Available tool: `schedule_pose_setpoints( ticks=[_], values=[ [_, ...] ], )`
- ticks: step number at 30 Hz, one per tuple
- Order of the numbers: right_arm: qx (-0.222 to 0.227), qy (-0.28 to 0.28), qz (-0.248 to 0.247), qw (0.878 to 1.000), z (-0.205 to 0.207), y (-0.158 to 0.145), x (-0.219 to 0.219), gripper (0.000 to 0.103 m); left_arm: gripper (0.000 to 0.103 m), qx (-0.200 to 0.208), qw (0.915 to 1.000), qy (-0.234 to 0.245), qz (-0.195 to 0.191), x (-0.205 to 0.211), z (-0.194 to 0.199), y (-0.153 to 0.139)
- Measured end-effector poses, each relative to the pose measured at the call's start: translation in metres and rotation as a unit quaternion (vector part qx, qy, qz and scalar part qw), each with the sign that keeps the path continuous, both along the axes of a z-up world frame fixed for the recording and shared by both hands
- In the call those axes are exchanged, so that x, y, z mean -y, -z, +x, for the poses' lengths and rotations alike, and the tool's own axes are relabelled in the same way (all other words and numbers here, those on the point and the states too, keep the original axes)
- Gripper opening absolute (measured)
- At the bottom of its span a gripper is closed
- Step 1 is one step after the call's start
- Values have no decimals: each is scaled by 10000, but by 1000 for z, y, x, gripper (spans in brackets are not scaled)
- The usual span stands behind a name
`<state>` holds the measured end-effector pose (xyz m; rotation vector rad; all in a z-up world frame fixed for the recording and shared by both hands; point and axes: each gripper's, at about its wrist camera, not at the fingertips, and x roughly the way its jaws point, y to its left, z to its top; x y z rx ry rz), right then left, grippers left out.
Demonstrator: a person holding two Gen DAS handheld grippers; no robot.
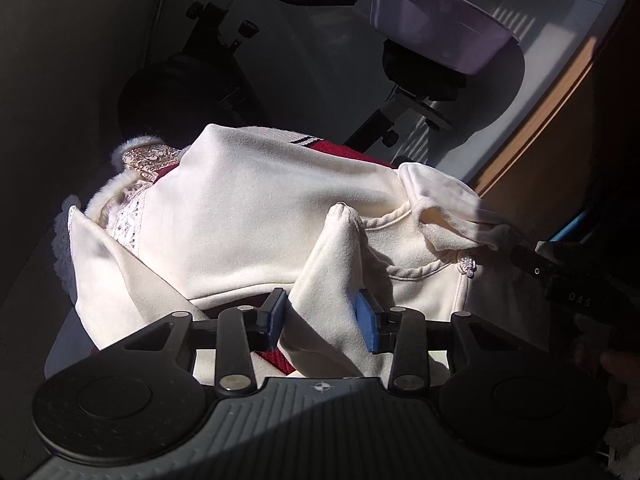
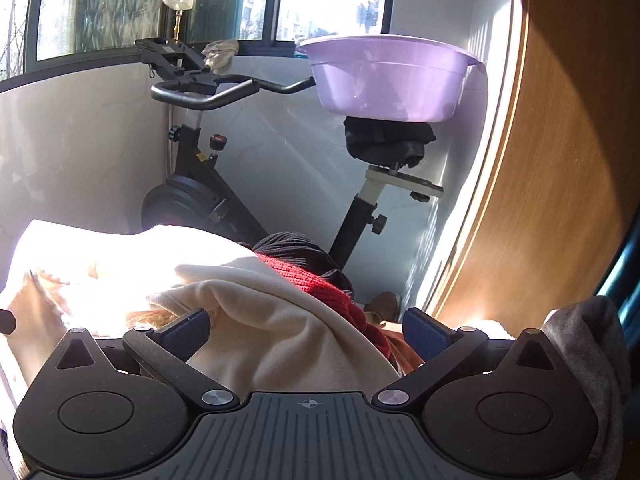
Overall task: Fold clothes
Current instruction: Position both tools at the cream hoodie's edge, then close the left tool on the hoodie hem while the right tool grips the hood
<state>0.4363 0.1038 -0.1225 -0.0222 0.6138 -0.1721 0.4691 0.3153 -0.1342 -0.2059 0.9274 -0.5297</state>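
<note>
Pinching a raised fold of the cream garment (image 1: 256, 216), the left gripper (image 1: 322, 316) sits at 6 o'clock, jaws narrowed on cloth; the purple basin (image 1: 436, 28) is at 1 o'clock; on the right wrist view, the right gripper (image 2: 306, 330) stands wide over cream cloth, nothing clamped; the exercise bike (image 2: 208, 184) stands at 11 o'clock.

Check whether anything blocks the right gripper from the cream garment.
Nothing visible does. The right gripper has its jaws wide open, with a fold of the cream garment already bulging up between them; the red knit lies behind that fold, not in front.
</note>
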Motion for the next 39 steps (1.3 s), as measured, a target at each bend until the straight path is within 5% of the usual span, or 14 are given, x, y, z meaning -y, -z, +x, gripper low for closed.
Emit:
schedule_pose_setpoints(
  ticks=[6,8,11,14,16,19,23,27,30,37,39],
  values=[
    [-118,-677,-167,9975,24,4,-32,102,42,-93,9998,99,-141,2,-10,4],
    [-220,-757,-378,9962,33,8,-42,102,73,-185,9996,109,-177,3,-8,9],
    [-272,-784,-434,9956,41,9,-46,102,84,-210,9995,222,-69,11,-7,14],
    [-205,-626,39,9978,40,2,-31,81,86,-123,9991,338,219,20,-7,15],
    [-144,-496,297,9982,36,-3,-16,52,90,-107,9987,372,327,25,-7,15],
    [-25,-306,592,9978,28,-7,6,27,97,17,9981,361,497,33,-5,11],
    [180,104,828,9964,11,-11,33,15,97,167,9979,386,492,37,-3,8],
    [198,852,836,9927,-3,-9,60,1,97,202,9992,245,-230,21,1,10],
    [-76,1185,1203,9856,-8,3,91,7,92,88,9992,81,-369,14,6,17],
    [144,462,1004,9938,-7,-6,75,65,68,-16,9990,371,-258,19,4,23],
    [230,305,961,9946,1,-13,63,74,63,1,9990,395,-216,19,3,23]
  ],
)
